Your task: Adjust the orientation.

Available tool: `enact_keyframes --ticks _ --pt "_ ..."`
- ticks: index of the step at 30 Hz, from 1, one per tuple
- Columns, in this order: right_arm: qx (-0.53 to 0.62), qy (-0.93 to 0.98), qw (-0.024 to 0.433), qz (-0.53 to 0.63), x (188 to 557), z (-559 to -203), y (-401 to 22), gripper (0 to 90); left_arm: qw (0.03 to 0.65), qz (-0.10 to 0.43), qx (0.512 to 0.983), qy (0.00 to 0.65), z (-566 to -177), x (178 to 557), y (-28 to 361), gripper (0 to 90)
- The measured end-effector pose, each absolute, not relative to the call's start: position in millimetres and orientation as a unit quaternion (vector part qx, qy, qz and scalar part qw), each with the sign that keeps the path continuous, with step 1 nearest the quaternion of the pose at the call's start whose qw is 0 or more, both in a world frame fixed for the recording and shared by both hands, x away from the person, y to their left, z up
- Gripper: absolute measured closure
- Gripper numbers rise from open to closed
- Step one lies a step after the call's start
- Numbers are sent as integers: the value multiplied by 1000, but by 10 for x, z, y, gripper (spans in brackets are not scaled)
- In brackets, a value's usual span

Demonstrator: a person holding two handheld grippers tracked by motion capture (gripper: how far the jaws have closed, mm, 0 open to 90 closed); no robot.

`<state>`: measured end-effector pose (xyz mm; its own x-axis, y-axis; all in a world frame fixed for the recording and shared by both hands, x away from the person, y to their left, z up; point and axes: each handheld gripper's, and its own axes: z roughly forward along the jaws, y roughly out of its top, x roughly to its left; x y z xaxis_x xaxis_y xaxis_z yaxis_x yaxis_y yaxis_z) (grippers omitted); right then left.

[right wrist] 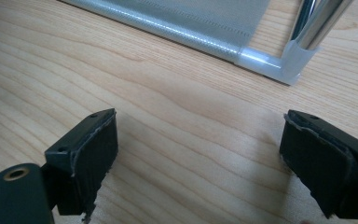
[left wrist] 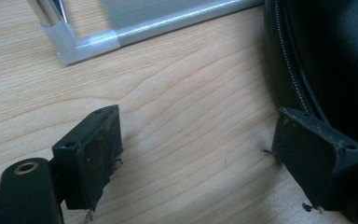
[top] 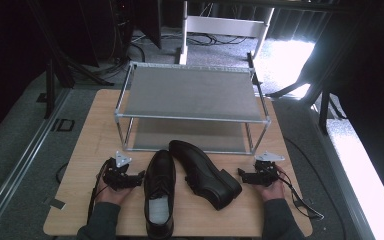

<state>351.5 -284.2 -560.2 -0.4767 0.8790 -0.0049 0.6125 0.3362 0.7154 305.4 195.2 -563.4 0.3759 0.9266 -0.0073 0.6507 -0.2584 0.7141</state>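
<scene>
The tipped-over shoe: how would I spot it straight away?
Find the metal two-shelf rack at the back of the wooden table. Two black shoes lie in front of it. The tipped-over shoe is the right-hand one, lying slantwise on its side, while the upright shoe shows its pale insole.

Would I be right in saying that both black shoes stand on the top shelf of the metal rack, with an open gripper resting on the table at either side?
Not quite: the high view shows the two black shoes on the wooden table in front of the metal rack, whose top shelf is bare. The rest holds: the left gripper and right gripper rest open at either side.
</scene>
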Motion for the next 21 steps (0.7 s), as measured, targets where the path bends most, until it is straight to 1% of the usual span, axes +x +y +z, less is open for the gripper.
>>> enact_keyframes --ticks 3,4,8,12,18,21 --pt "470 792 201 332 3515 -5602 -2842 122 321 214 764 517 -5620 3045 1944 214" --pt "469 792 201 335 3512 -5600 -2844 157 321 212 765 516 -5614 3041 1940 231" --pt "469 791 202 338 3510 -5597 -2847 167 320 208 770 512 -5583 3020 1937 371" --pt "469 791 202 338 3510 -5597 -2847 167 323 202 773 508 -5549 2999 1936 396" --pt "468 791 202 338 3511 -5598 -2847 167 364 202 765 491 -5360 2861 1919 418" --pt "468 791 202 337 3511 -5598 -2848 166 374 201 769 478 -5282 2773 1889 439"
